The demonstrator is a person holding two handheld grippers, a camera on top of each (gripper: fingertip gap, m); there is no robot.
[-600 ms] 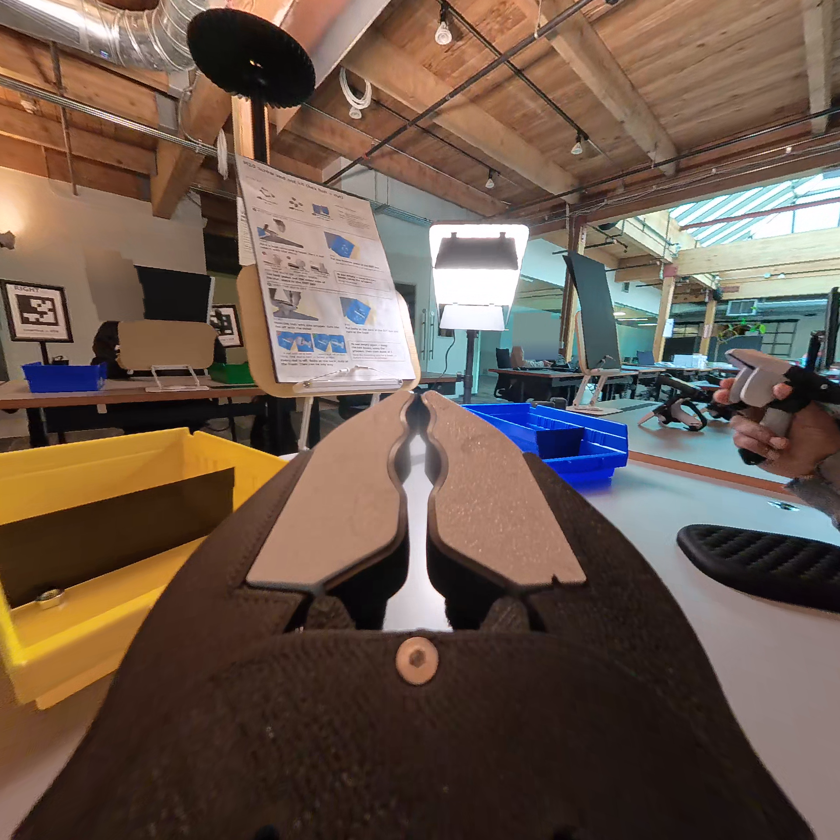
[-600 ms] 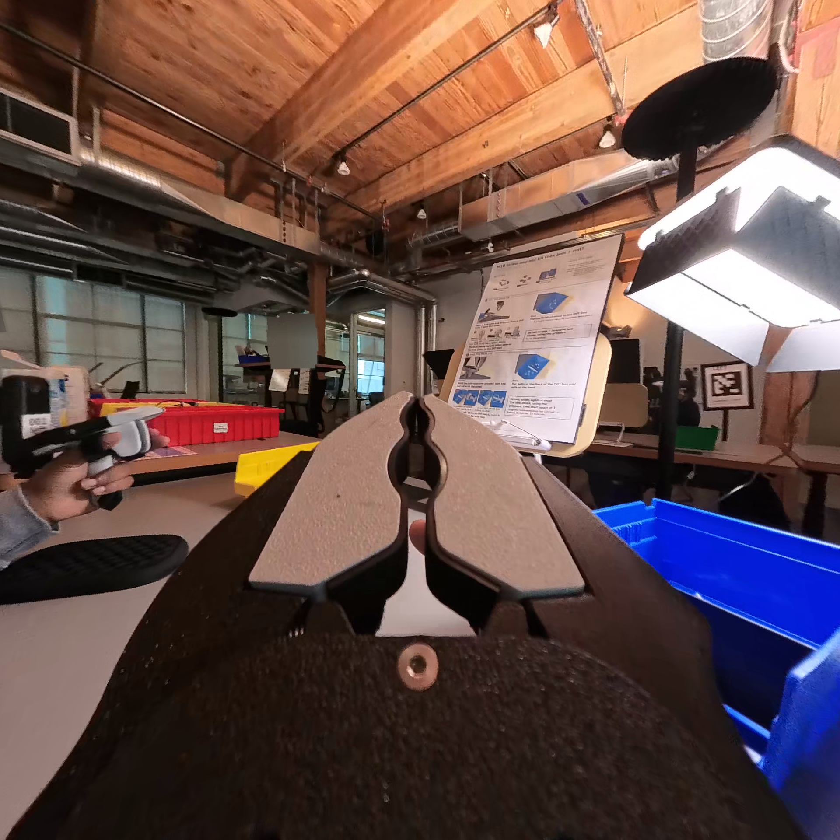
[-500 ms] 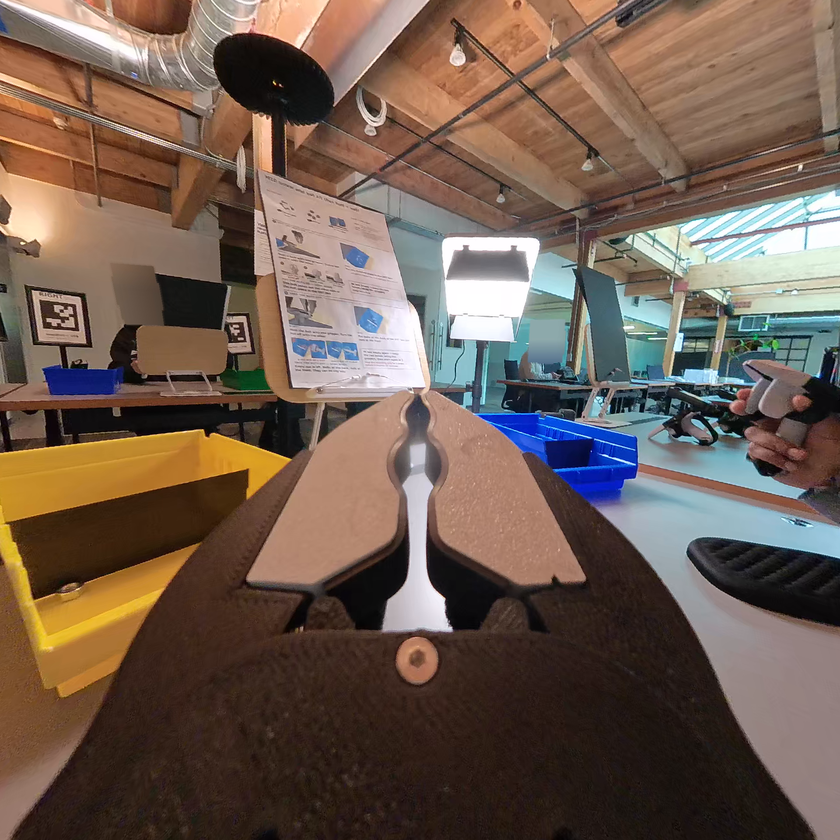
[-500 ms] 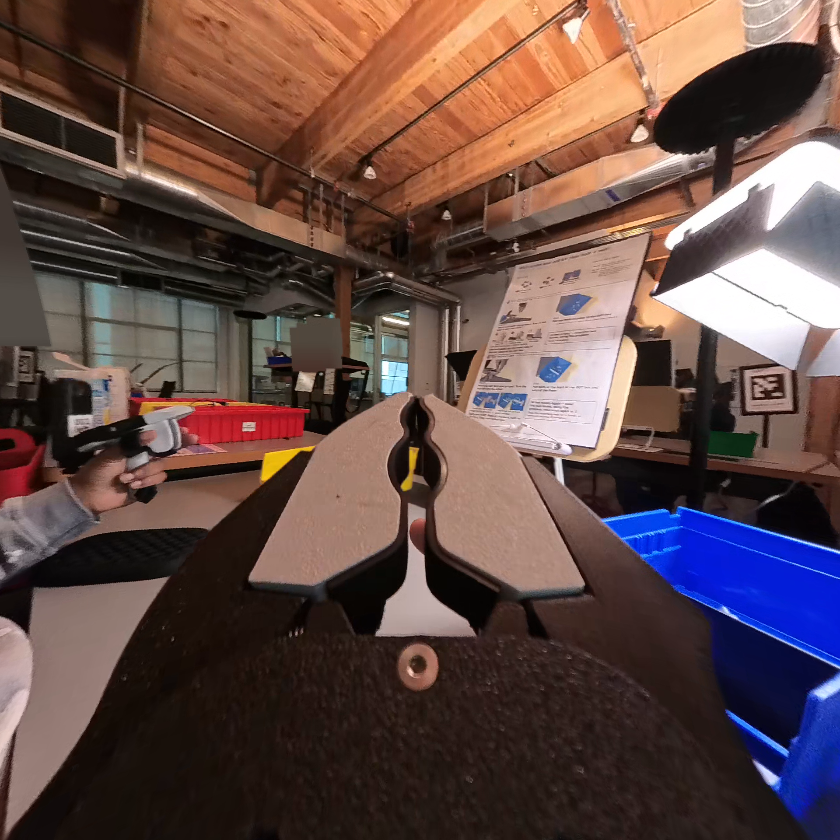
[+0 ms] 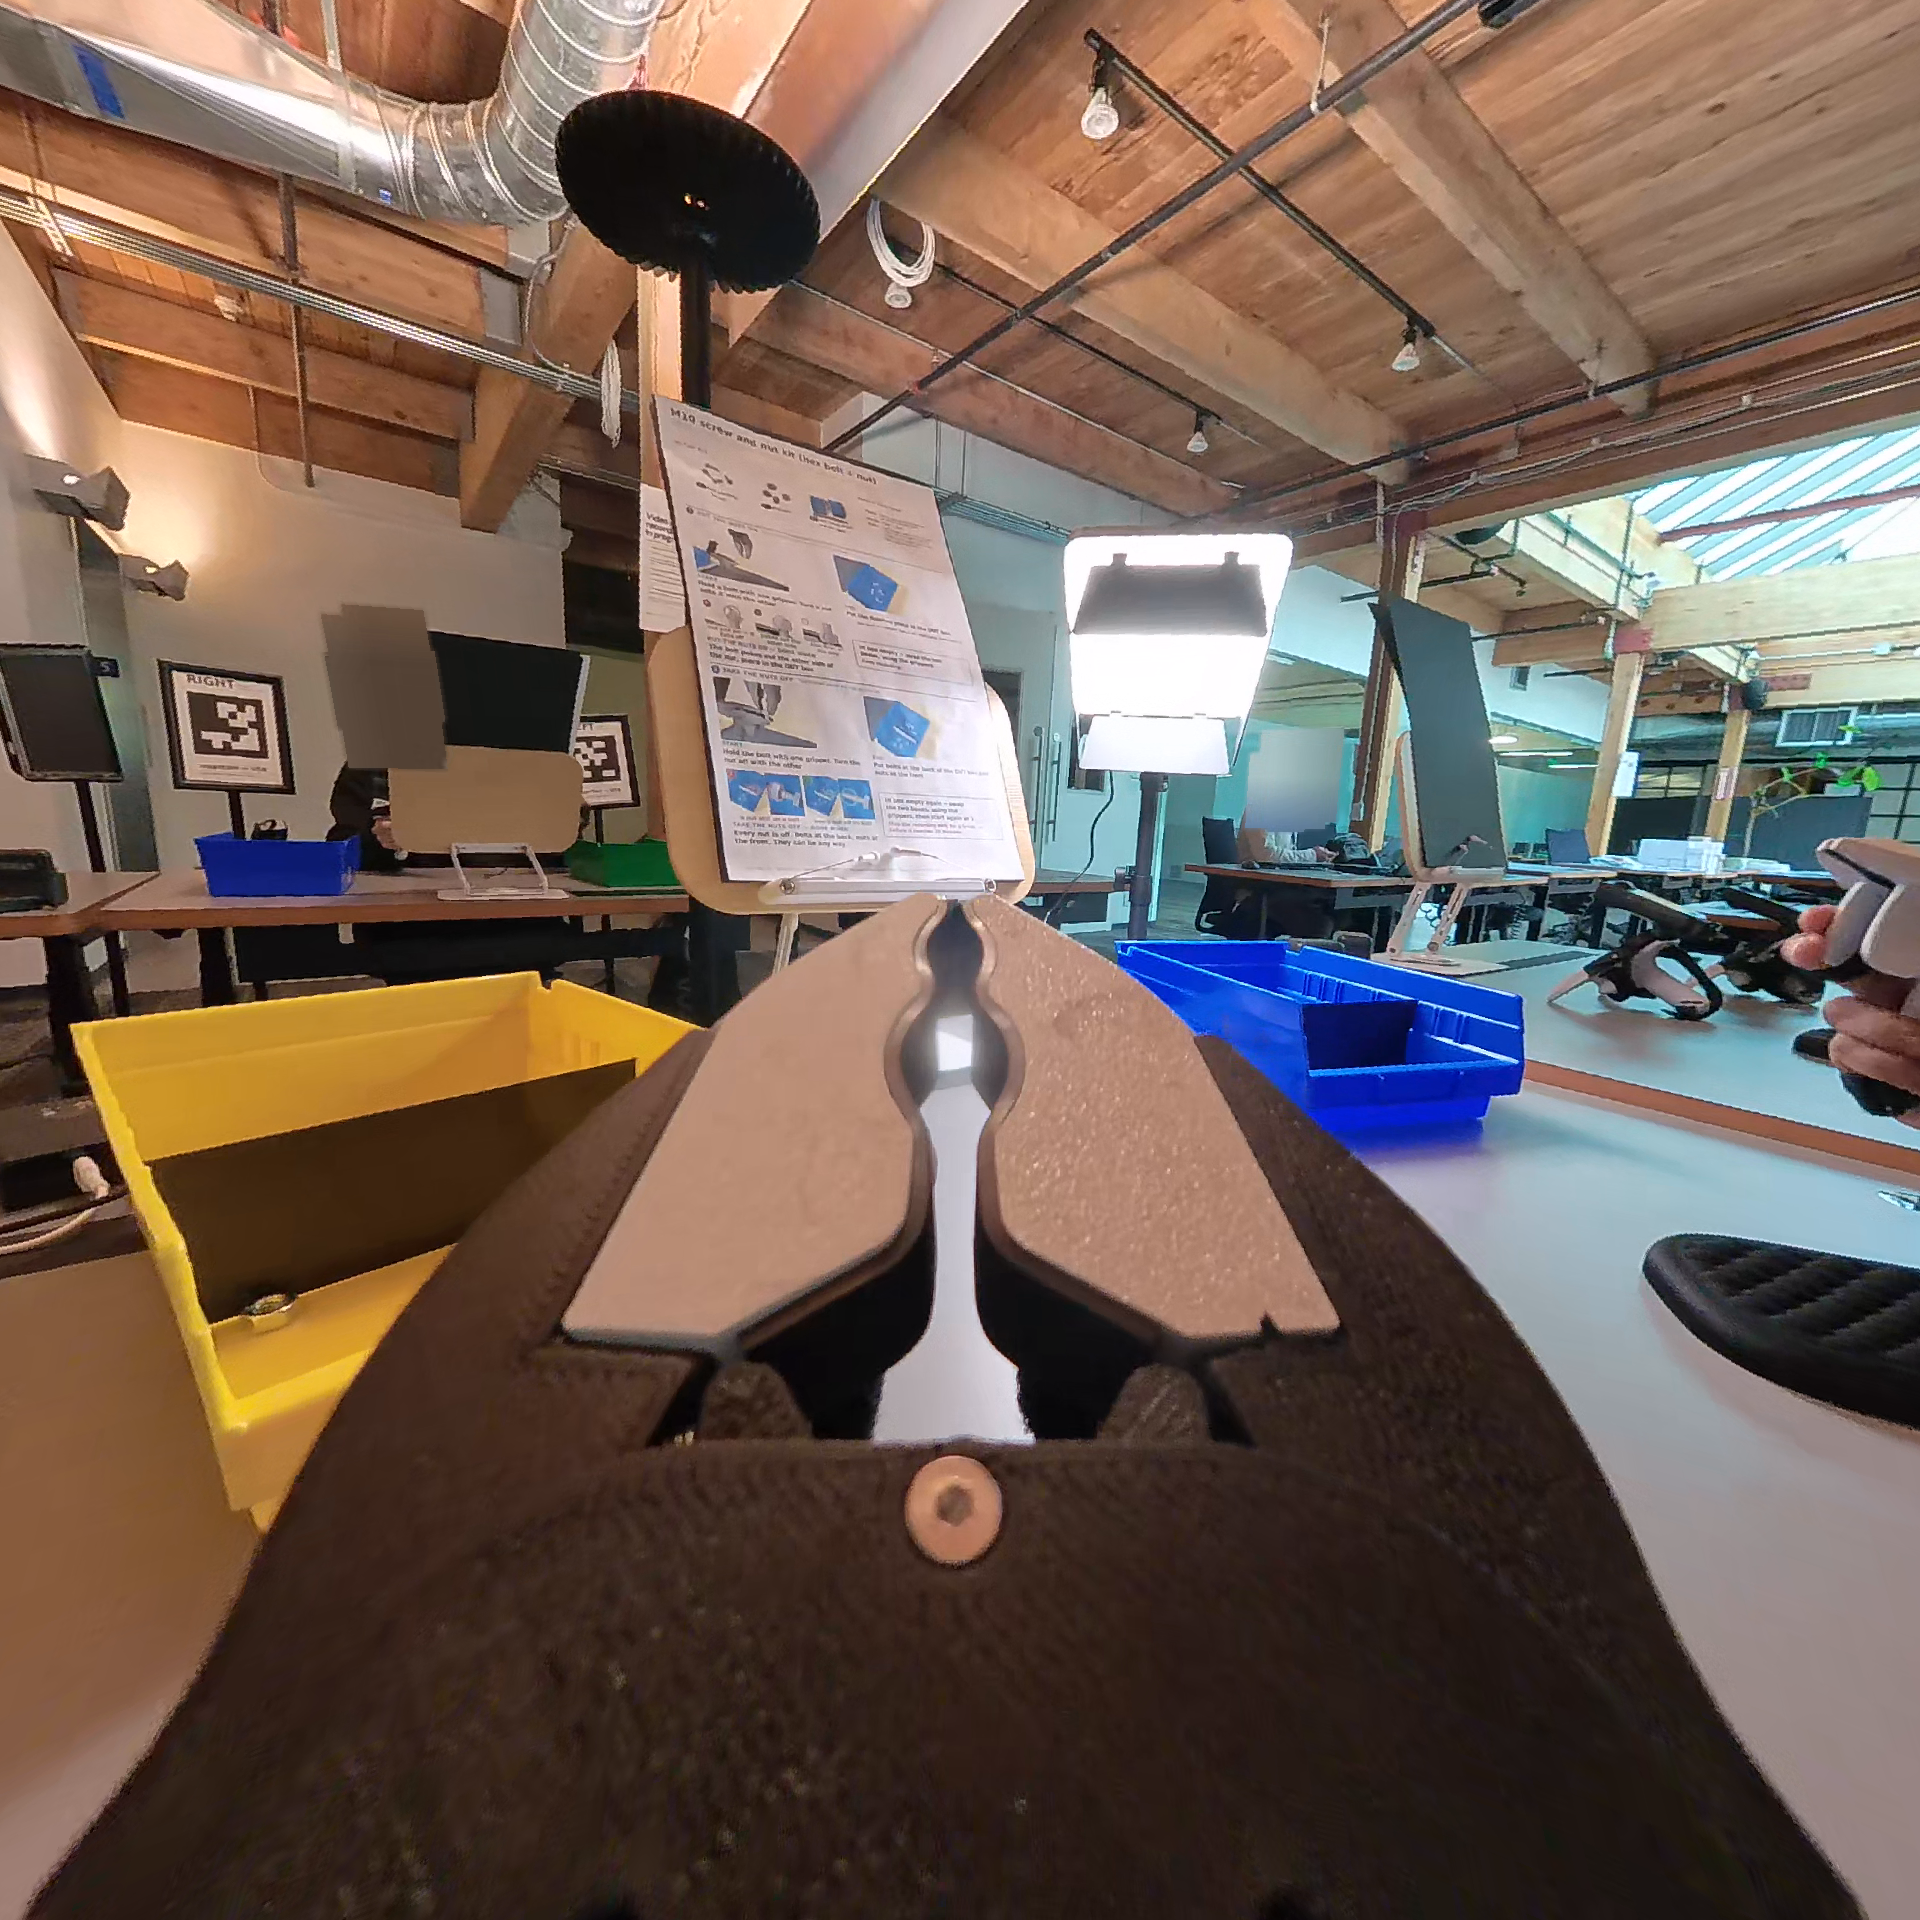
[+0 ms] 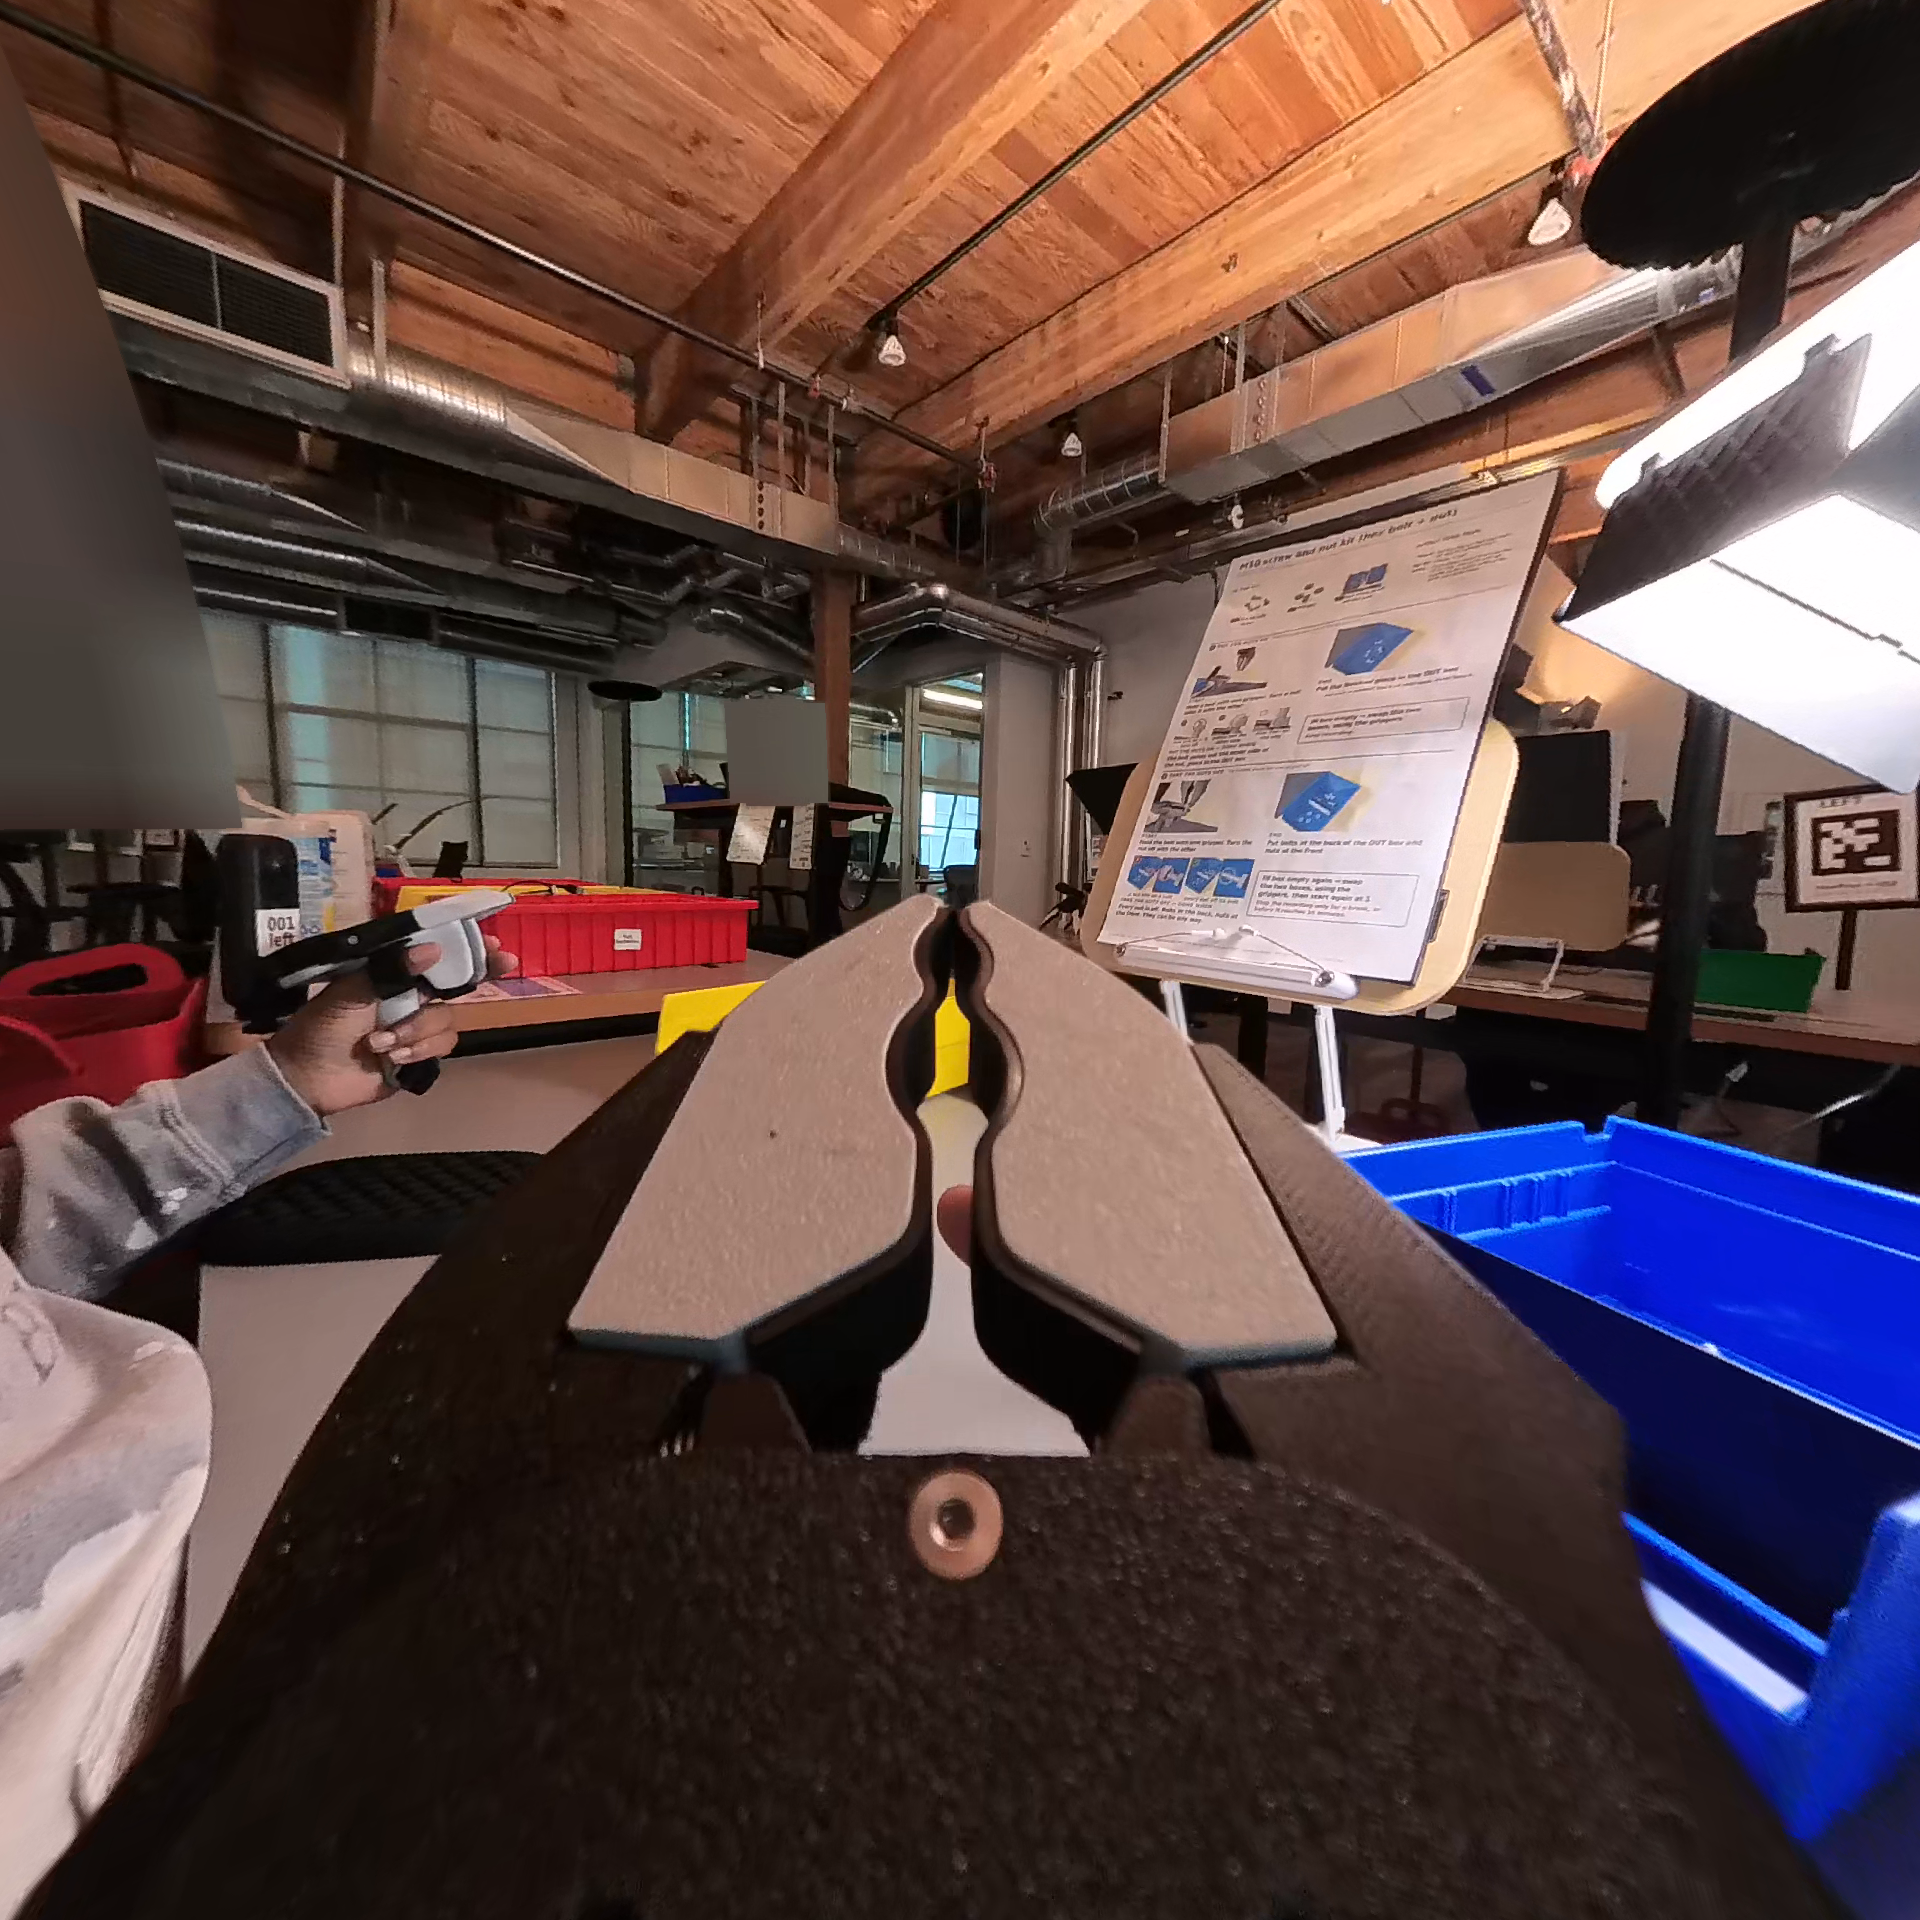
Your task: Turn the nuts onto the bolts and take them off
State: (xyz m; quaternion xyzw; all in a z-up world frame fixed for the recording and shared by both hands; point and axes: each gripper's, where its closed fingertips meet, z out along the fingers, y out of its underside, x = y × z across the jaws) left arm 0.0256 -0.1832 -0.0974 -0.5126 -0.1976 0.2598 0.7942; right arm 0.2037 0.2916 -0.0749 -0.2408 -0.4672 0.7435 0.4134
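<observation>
My left gripper is shut and empty, held above the table and pointing between two bins. A yellow bin stands to its left, with one metal nut lying on its floor. A blue bin stands ahead to the right. My right gripper is also shut and empty, with the blue bin close on its right. The left gripper, held in a hand, shows at the left of the right wrist view. No bolts are visible.
A black ribbed pad lies on the white table between the two grippers. An instruction sheet on a stand and a bright lamp stand behind the bins. A red bin sits on a farther table. It is some 35 centimetres from my left tips to the metal nut.
Both grippers stay shut. Both views have drawn back and shifted a little: the yellow bin looks farther off, and the hand with the left gripper shows more fully in the right wrist view.
</observation>
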